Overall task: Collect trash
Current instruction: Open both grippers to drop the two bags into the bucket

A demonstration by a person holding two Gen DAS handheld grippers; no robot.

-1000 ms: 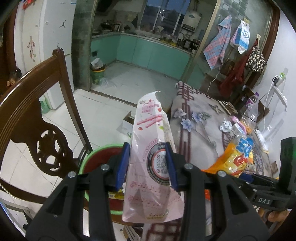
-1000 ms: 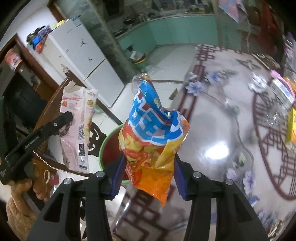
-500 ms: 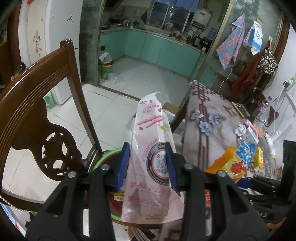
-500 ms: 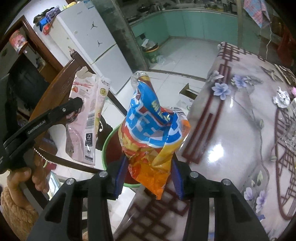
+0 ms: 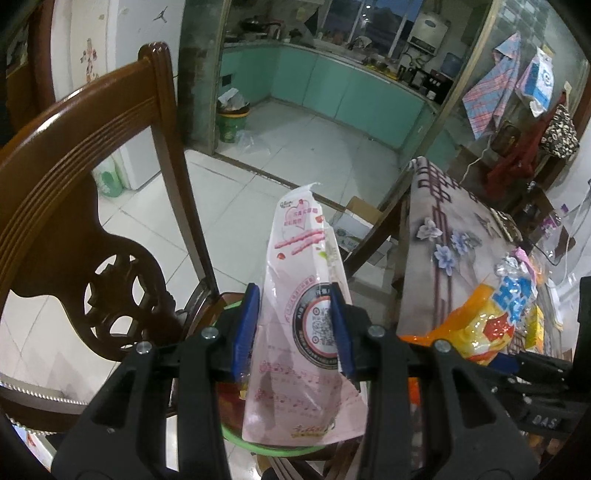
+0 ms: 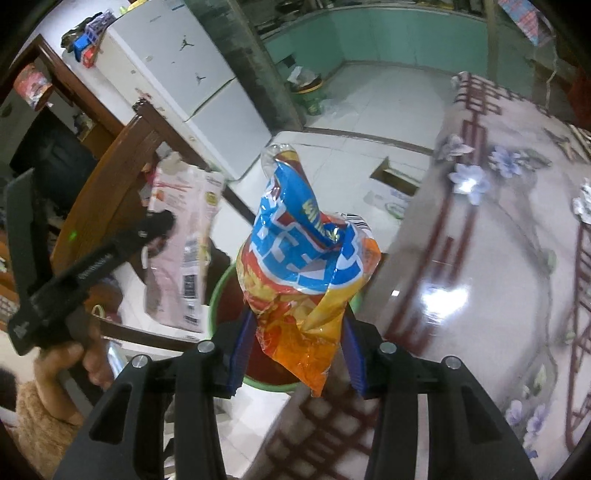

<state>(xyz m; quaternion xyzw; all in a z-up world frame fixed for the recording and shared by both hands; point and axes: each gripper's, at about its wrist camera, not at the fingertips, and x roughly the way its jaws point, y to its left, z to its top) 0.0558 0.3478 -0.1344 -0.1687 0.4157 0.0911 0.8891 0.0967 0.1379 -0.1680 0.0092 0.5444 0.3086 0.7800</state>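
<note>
Both fingers pinch upright wrappers: left [image 5: 295, 328] the pink bag [image 5: 306, 314], right [image 6: 297, 354] the orange bag [image 6: 310, 280], with the bin [image 6: 221, 291] directly below, right nearer.

Table [image 6: 480, 280]: glossy flowered cover, wrappers [image 5: 524, 258] at far end. Tiled floor [image 5: 295, 147] (white): green-rimmed bin [image 6: 221, 295], cardboard box [image 5: 354, 221].

light: dim indoor, bluish dusk through far kitchen window [image 5: 373, 14]
glare: bright patch on tablecloth [image 6: 443, 299] right of fingers
blur: right view smeared
edges: fisheye bending, black corners
</note>
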